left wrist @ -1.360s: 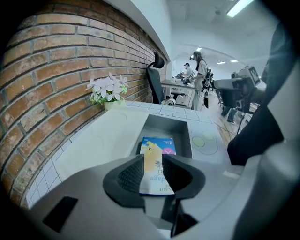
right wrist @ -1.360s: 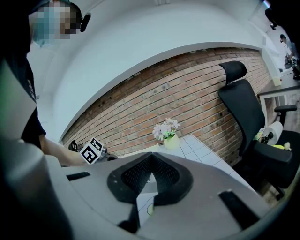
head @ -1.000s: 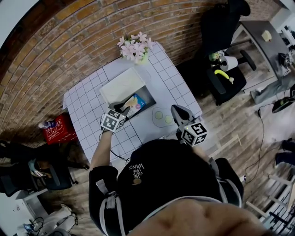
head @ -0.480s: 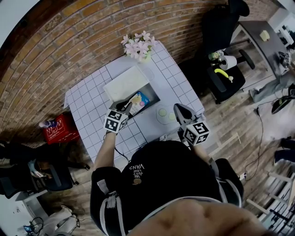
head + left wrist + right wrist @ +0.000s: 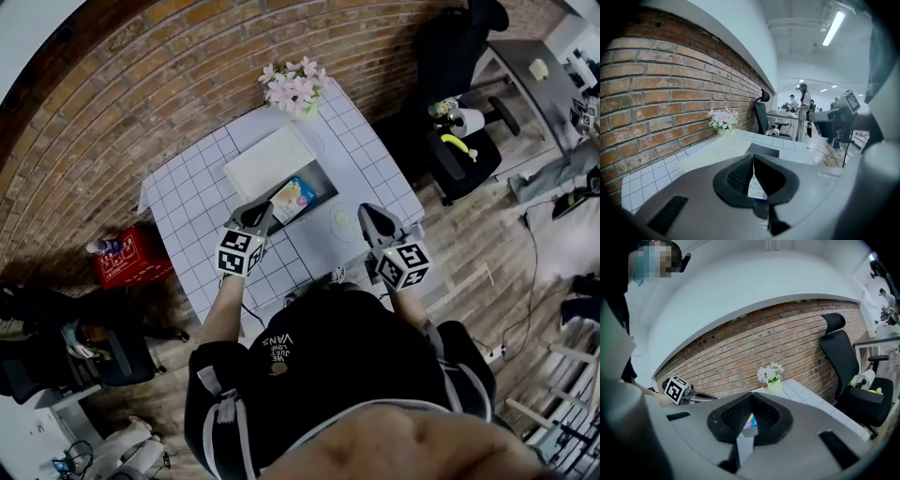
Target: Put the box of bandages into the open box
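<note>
The bandage box (image 5: 293,195), light blue and yellow, lies inside the dark open box (image 5: 320,181) on the white tiled table (image 5: 192,202). The open box's white lid (image 5: 269,160) is folded back toward the wall. My left gripper (image 5: 263,208) hovers just in front of the open box with its jaws shut and nothing between them. In the left gripper view the left gripper (image 5: 753,158) has its tips together. My right gripper (image 5: 367,212) hangs over the table's right front, also shut and empty, as the right gripper (image 5: 751,395) shows in its own view.
A vase of pink flowers (image 5: 297,90) stands at the table's far corner. A pale green round item (image 5: 342,221) lies between the grippers. A red crate (image 5: 130,255) sits on the floor to the left; black office chairs (image 5: 457,155) stand to the right.
The left gripper has pulled back out of the open box toward the person and its jaws have shut. The bandage box stayed inside the box. The right gripper barely moved.
</note>
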Available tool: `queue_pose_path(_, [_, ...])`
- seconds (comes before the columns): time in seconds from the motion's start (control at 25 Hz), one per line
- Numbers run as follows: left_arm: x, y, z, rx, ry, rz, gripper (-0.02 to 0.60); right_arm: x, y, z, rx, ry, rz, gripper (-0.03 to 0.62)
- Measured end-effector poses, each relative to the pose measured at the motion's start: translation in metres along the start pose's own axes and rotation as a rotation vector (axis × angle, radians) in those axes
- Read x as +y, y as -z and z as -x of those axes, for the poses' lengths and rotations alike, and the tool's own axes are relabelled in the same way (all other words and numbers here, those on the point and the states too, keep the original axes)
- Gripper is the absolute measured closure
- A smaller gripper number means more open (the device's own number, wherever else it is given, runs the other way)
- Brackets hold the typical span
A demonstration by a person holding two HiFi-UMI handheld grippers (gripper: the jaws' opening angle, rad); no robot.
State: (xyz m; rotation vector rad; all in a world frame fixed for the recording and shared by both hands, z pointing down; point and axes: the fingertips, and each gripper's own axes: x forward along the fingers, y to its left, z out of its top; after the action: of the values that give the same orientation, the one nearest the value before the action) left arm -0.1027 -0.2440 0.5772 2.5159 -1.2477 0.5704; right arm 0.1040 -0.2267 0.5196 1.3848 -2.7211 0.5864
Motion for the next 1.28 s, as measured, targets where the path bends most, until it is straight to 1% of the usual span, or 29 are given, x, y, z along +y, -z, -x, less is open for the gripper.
queue_pose_path(0.16, [-0.006, -0.007, 0.023, -0.050, 0.007, 0.022, 0.569, 0.016, 0.000, 0.004, -0.013, 0.009, 0.006, 0.597])
queue_pose_path(0.24, [-0.009, -0.009, 0.035, -0.069, 0.010, 0.016, 0.569, 0.026, 0.002, 0.008, -0.019, 0.013, 0.009, 0.596])
queue_pose_path(0.44, [-0.016, -0.008, 0.061, -0.088, -0.009, -0.056, 0.569, 0.050, 0.008, 0.017, -0.042, 0.027, 0.010, 0.596])
queue_pose_path(0.52, [-0.019, -0.006, 0.070, -0.095, -0.003, -0.068, 0.569, 0.060, 0.011, 0.020, -0.046, 0.031, 0.010, 0.596])
queue_pose_path(0.8, [-0.028, 0.003, 0.098, -0.124, 0.023, -0.064, 0.569, 0.088, 0.025, 0.036, -0.049, 0.059, 0.011, 0.597])
queue_pose_path(1.04, [-0.028, 0.009, 0.118, -0.154, 0.031, -0.044, 0.569, 0.106, 0.035, 0.046, -0.053, 0.076, 0.014, 0.596])
queue_pose_path(1.28, [-0.029, 0.019, 0.140, -0.173, 0.032, -0.040, 0.569, 0.121, 0.046, 0.056, -0.052, 0.103, 0.016, 0.597])
